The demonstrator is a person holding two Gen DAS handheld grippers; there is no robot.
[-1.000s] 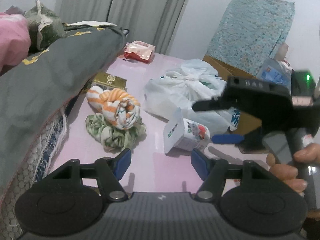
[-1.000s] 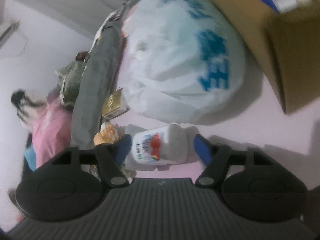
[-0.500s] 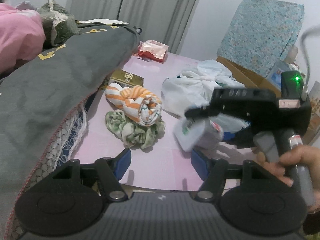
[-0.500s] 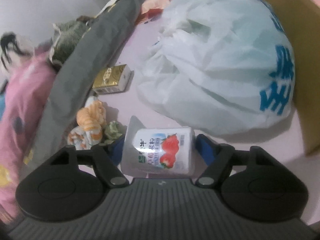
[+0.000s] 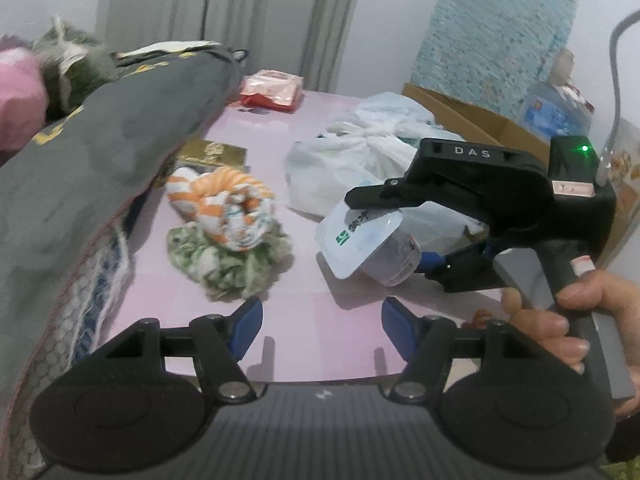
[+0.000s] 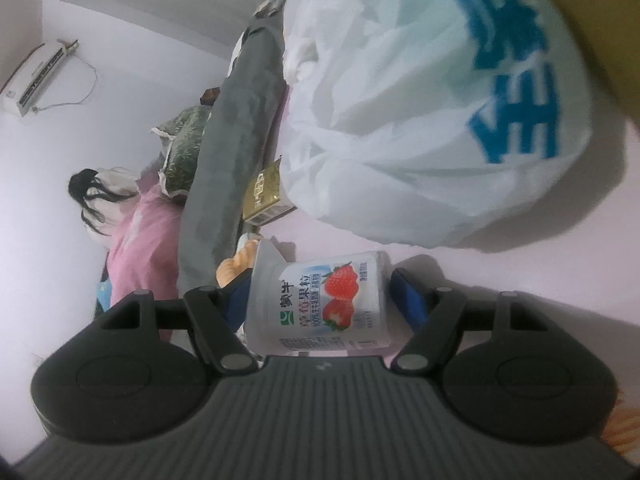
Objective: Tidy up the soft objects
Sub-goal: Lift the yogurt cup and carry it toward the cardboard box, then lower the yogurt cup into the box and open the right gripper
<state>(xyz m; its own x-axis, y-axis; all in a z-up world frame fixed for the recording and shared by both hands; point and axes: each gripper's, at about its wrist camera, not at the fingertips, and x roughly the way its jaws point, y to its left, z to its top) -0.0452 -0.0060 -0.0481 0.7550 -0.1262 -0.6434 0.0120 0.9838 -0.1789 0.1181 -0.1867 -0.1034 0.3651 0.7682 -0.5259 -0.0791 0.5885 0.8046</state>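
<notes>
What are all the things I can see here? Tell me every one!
yogurt cup: one, white with strawberries, held off the table by the right gripper
rolled cloth: one, orange and white stripes, on top of the green cloth
green cloth: one, green and white, on the pink table
plastic bag: one, white with blue print, behind the cup
gold box: one, beside the grey blanket
red packet: one, far end of table
cardboard box: one, brown, right side
left gripper: open, empty
right gripper: shut on cup
right hand: holding the handle
</notes>
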